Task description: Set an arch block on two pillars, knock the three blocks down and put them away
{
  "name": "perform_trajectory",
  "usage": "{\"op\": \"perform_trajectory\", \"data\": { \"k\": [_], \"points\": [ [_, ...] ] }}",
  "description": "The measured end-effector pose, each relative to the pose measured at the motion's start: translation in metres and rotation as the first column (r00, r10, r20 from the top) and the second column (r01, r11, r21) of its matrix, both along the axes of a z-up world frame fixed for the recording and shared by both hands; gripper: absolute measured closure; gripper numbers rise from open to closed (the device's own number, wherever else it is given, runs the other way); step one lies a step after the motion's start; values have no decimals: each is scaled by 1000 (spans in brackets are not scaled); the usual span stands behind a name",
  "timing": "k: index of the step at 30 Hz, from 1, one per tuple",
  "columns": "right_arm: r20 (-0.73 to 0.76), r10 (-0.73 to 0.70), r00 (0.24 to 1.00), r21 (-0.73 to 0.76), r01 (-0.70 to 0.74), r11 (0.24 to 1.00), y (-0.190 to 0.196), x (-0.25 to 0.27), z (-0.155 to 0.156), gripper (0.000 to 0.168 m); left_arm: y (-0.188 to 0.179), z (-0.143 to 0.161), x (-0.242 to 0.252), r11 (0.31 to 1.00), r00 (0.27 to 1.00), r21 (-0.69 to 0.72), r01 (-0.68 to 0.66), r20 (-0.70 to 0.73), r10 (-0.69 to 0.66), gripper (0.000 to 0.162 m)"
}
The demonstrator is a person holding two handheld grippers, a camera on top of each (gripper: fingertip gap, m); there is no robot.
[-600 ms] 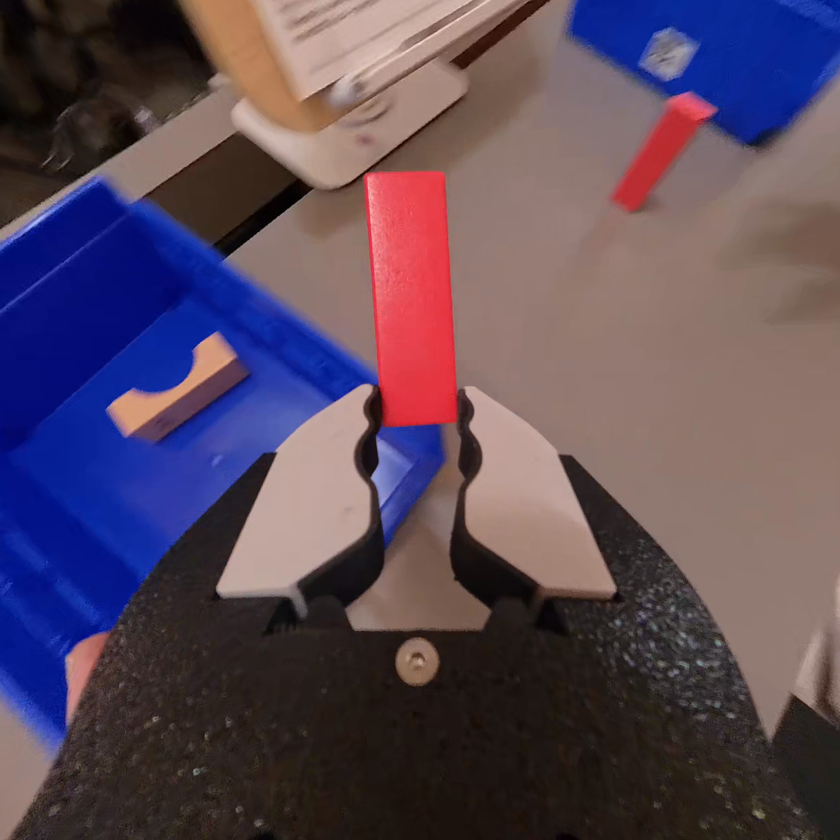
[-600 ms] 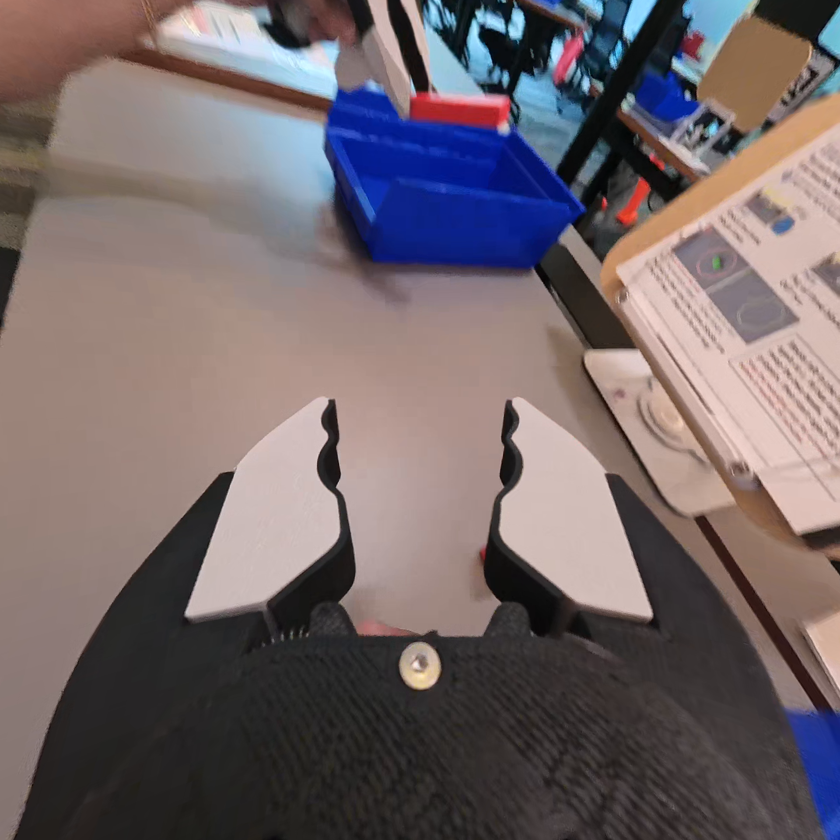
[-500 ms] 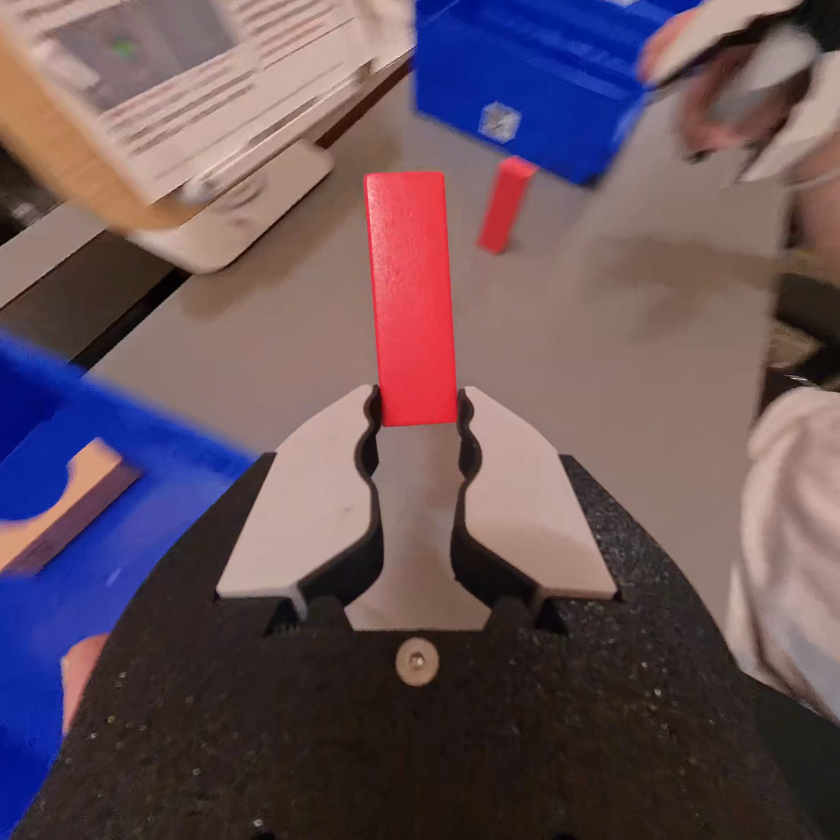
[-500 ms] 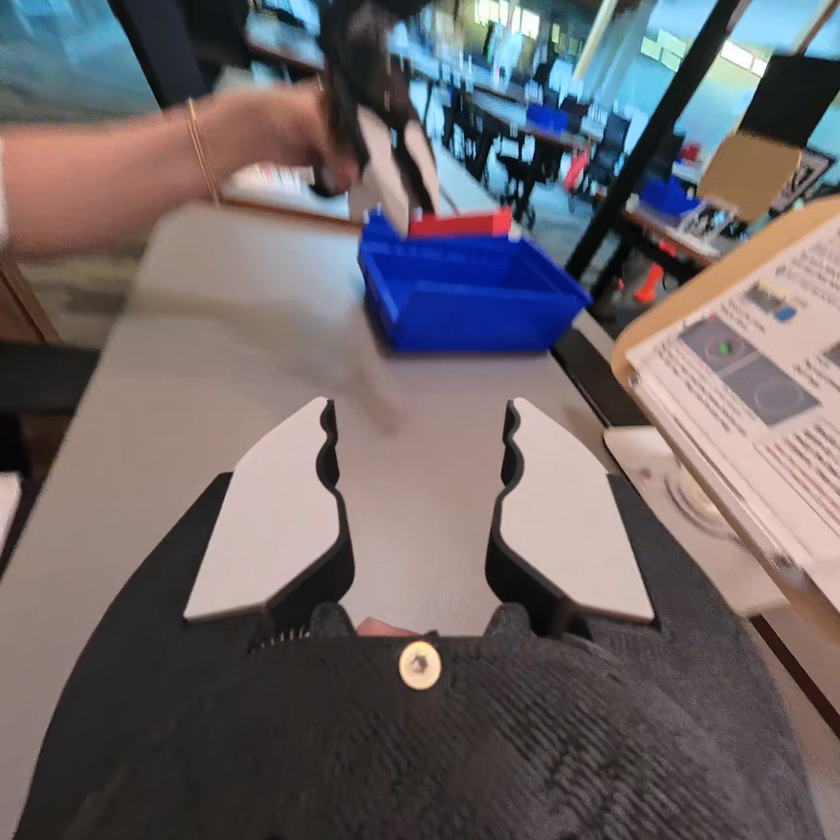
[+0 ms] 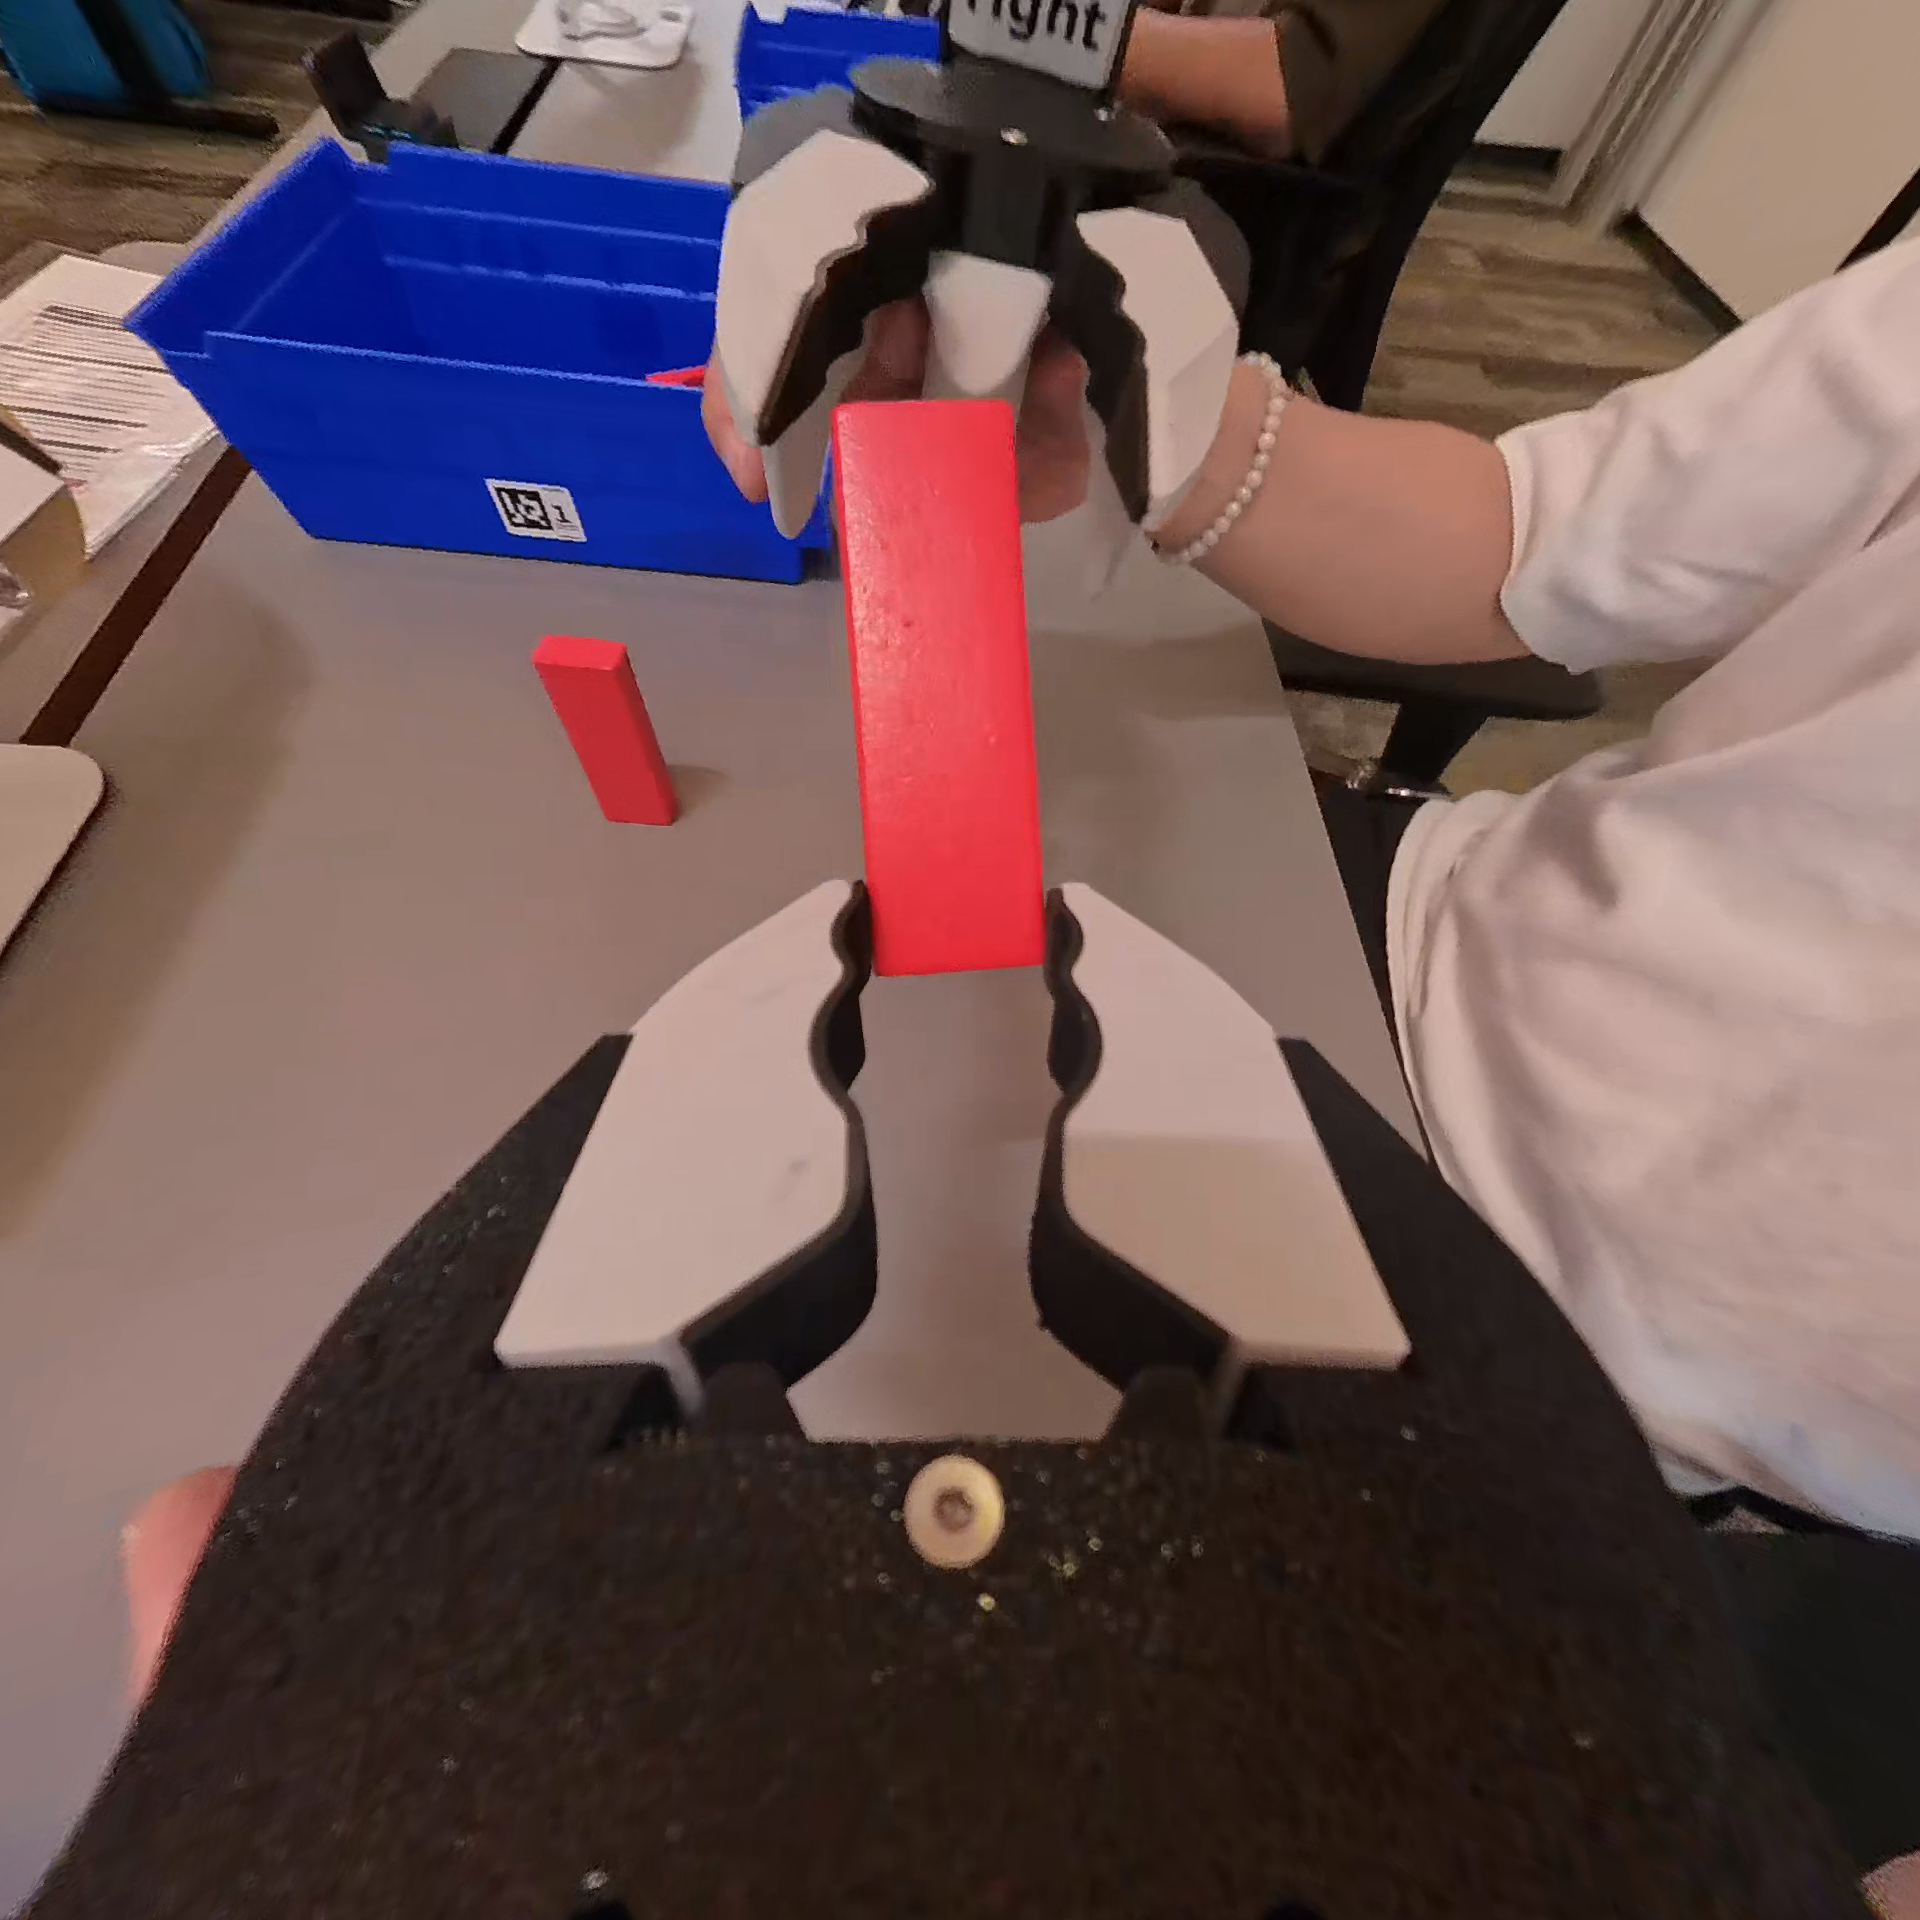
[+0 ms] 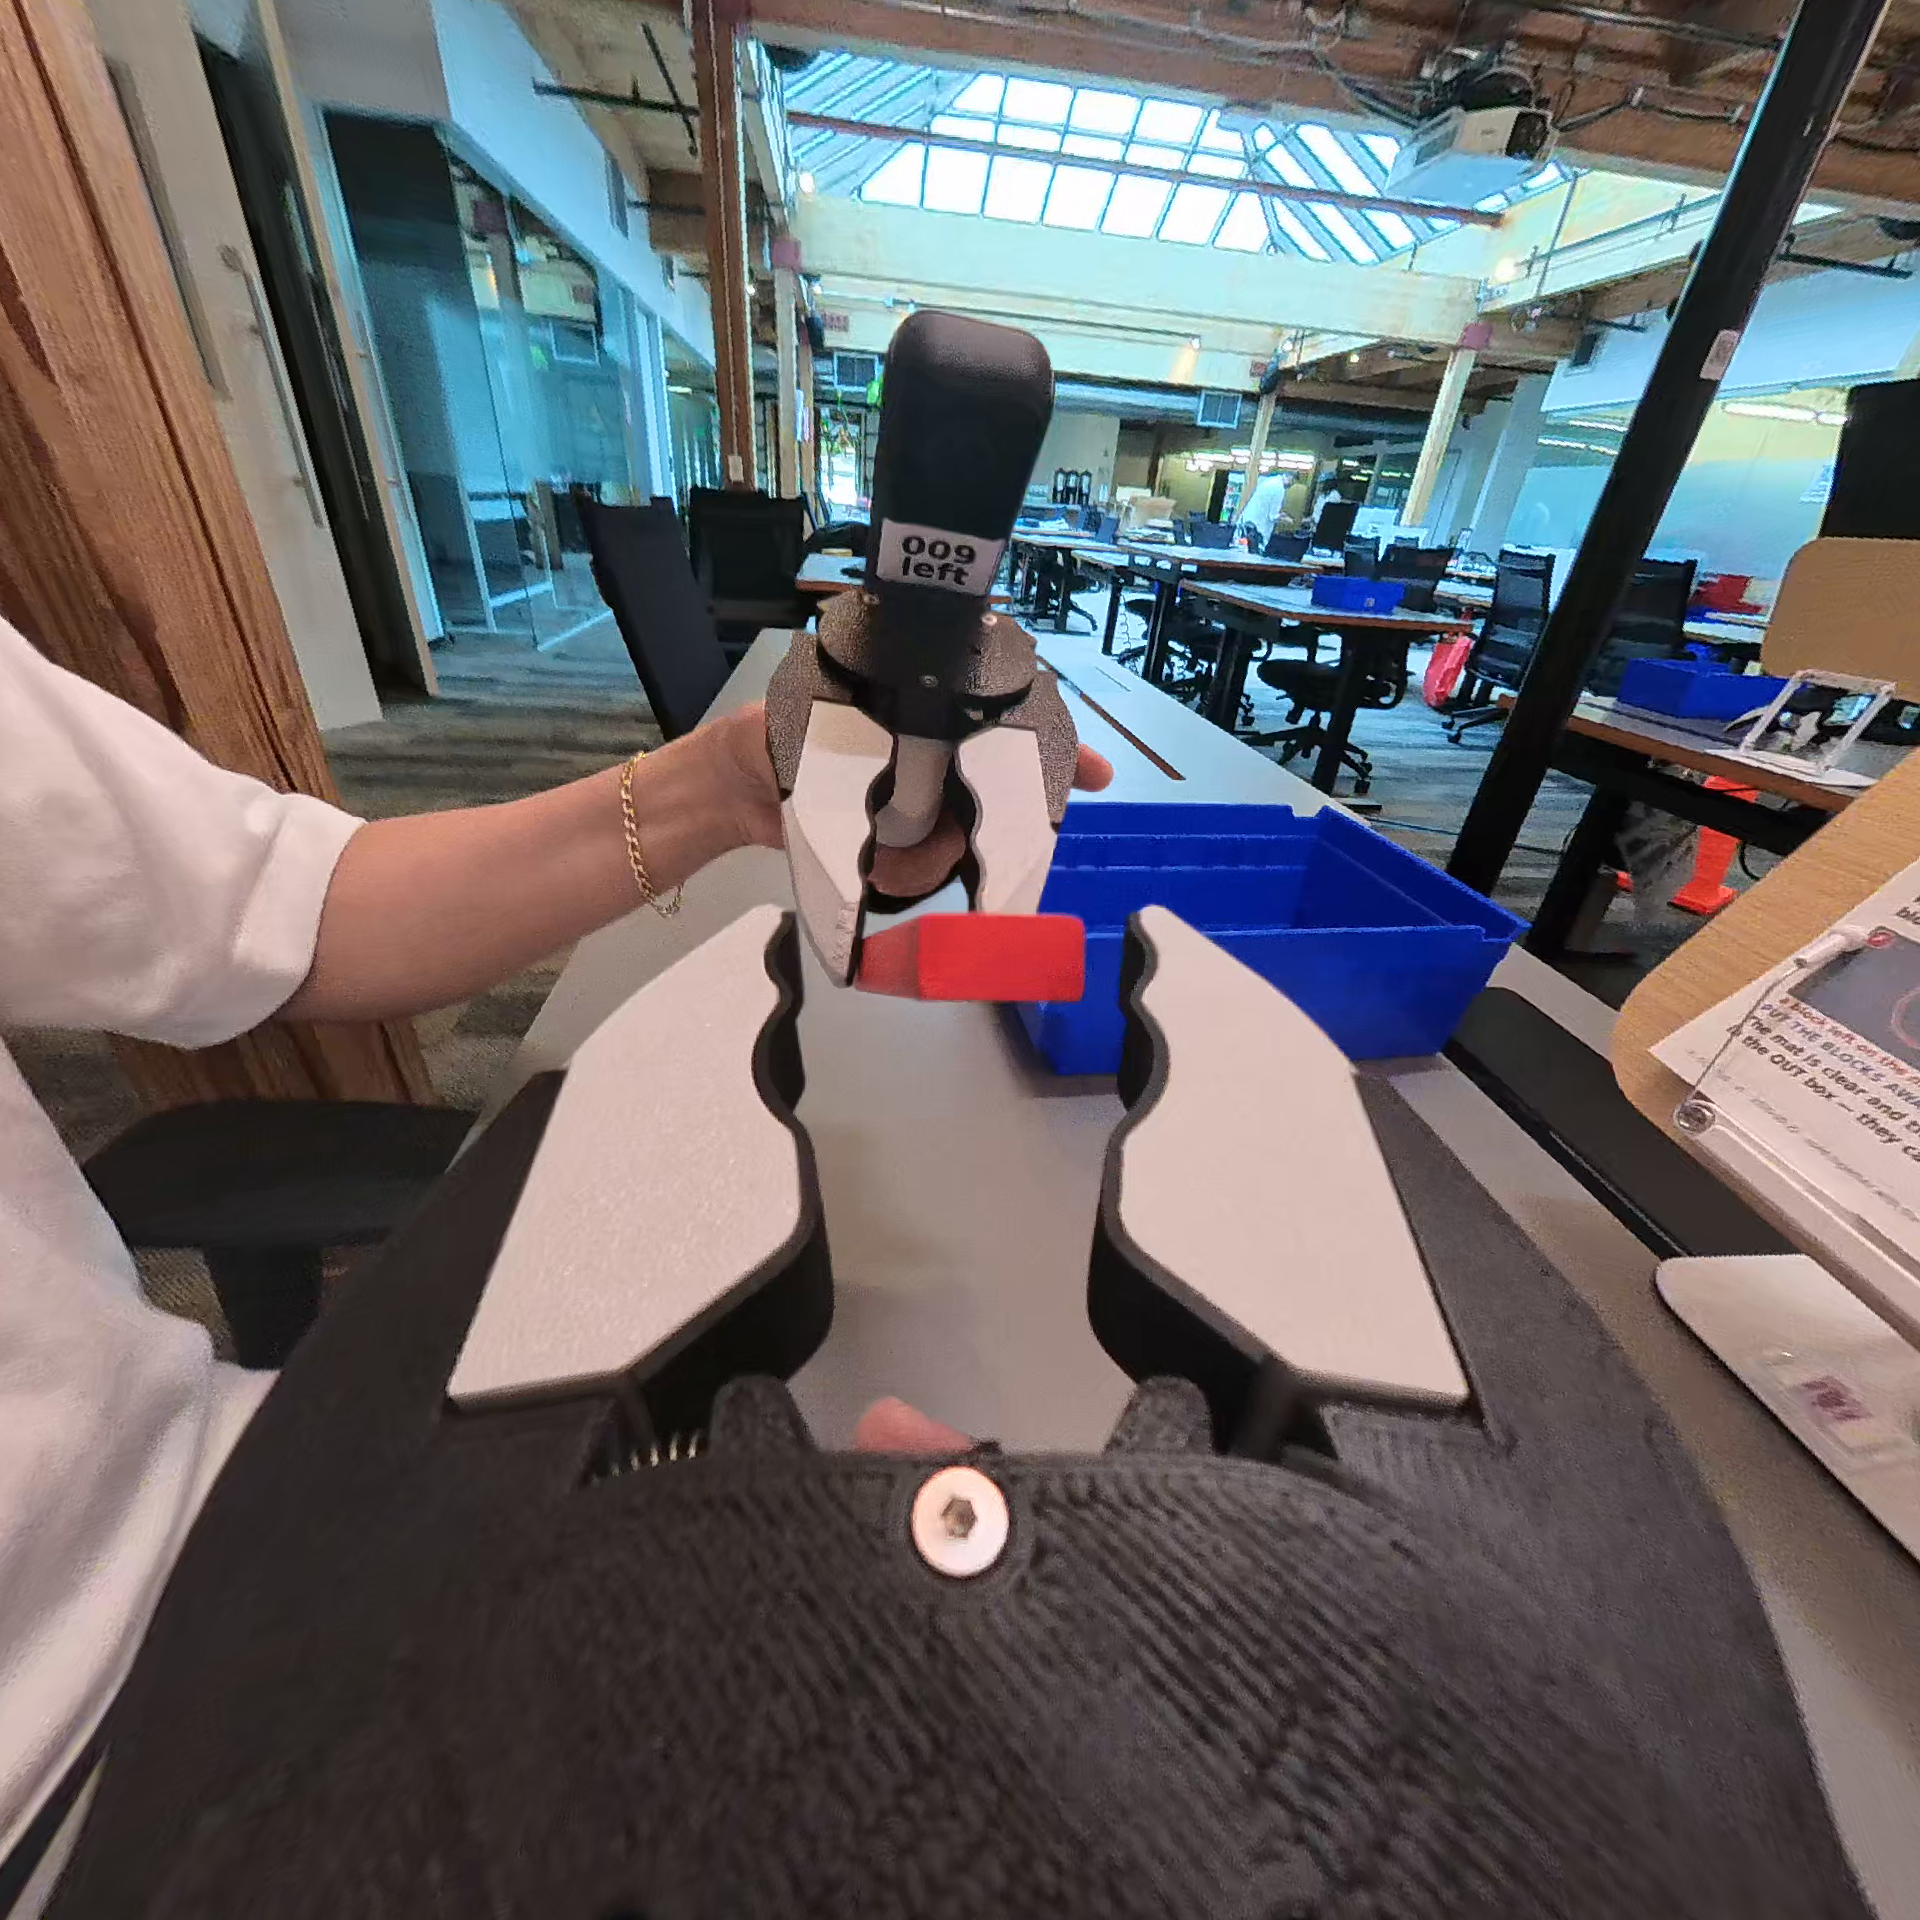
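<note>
My left gripper (image 5: 954, 914) is shut on the near end of a flat red block (image 5: 940, 686) and holds it in the air above the grey table (image 5: 312, 1039). The block's far end reaches between the spread fingers of my right gripper (image 5: 954, 530), which faces it. In the right wrist view my right gripper (image 6: 958, 935) is open and empty. The red block (image 6: 977, 956) lies level between its fingertips, apart from both. The left gripper (image 6: 914, 930) holds the block from behind. A second red block (image 5: 606, 727) stands upright on the table.
A blue bin (image 5: 436, 343) sits behind the standing block. Another blue bin (image 6: 1299, 935) sits behind the left gripper. A paper sheet on a stand (image 6: 1818, 1039) with a white base (image 6: 1787, 1340) is on the right. A person's white sleeve (image 5: 1662, 1039) is by the table's edge. There is about 7 cm between the tips of the two grippers.
The left gripper swung from above the blue bin toward the right gripper, carrying the red block. The right gripper lifted to face it and stayed open. The two now meet.
</note>
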State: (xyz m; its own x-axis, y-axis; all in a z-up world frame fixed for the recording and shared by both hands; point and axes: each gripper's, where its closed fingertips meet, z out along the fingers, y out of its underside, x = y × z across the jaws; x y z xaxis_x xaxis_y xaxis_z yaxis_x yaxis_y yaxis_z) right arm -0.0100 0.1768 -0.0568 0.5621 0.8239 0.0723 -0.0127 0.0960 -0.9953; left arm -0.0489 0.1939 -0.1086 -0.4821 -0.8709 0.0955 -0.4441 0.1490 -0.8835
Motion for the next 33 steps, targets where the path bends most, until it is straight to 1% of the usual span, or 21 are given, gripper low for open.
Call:
{"op": "perform_trajectory", "data": {
  "k": [2, 5, 12, 13, 16, 18, 20, 23, 24, 25, 27, 28, 31, 33],
  "points": [
    [32, 12, 999, 4, -12, 1000, -4, -1, -2, 121, -5, -2, 1, 1000, 1000, 26, 17, -16, -16, 130],
    [101, 9, 995, -4, -9, 1000, -5, -1, -10, 133, -10, -3, 1, 999, 999, 38, 34, -33, -32, 130],
    [211, 13, 977, -30, -6, 1000, -8, -1, -27, 128, -12, -7, -1, 997, 998, 57, 43, -58, -40, 130],
    [226, 12, 974, -28, -6, 1000, -8, -1, -28, 132, -12, -8, -1, 997, 997, 63, 44, -66, -40, 131],
    [250, 25, 968, -29, -18, 999, -10, -2, -28, 133, -13, -10, -2, 994, 995, 94, 55, -84, -47, 131],
    [247, 22, 969, -44, -12, 999, -11, -1, -26, 133, -13, -7, 0, 993, 997, 110, 50, -64, -43, 131],
    [198, -5, 980, 5, 4, 1000, -14, 2, -16, 134, -14, 4, 3, 996, 999, 90, 28, 17, -30, 131],
    [26, -43, 999, 68, 41, 997, -17, 9, 5, 134, -14, 38, 9, 999, 969, 11, -33, 246, 30, 130],
    [-38, -64, 997, 82, 67, 994, -17, 12, 11, 134, -12, 48, 11, 998, 947, -18, -61, 314, 63, 126],
    [-97, -77, 992, 99, 86, 991, -17, 15, 17, 133, -12, 55, 13, 996, 925, -42, -85, 367, 94, 118],
    [-235, -81, 969, 137, 116, 984, -20, 22, 29, 134, -10, 62, 18, 986, 882, -90, -137, 442, 163, 97],
    [-296, -70, 953, 159, 121, 980, -23, 24, 35, 134, -11, 63, 21, 982, 864, -118, -149, 467, 188, 93],
    [-411, -71, 909, 217, 173, 961, -28, 32, 41, 134, -17, 69, 28, 956, 801, -261, -138, 538, 262, 89],
    [-483, -60, 874, 235, 195, 952, -29, 34, 41, 134, -20, 76, 31, 917, 749, -386, -96, 579, 322, 90]
  ]
}}
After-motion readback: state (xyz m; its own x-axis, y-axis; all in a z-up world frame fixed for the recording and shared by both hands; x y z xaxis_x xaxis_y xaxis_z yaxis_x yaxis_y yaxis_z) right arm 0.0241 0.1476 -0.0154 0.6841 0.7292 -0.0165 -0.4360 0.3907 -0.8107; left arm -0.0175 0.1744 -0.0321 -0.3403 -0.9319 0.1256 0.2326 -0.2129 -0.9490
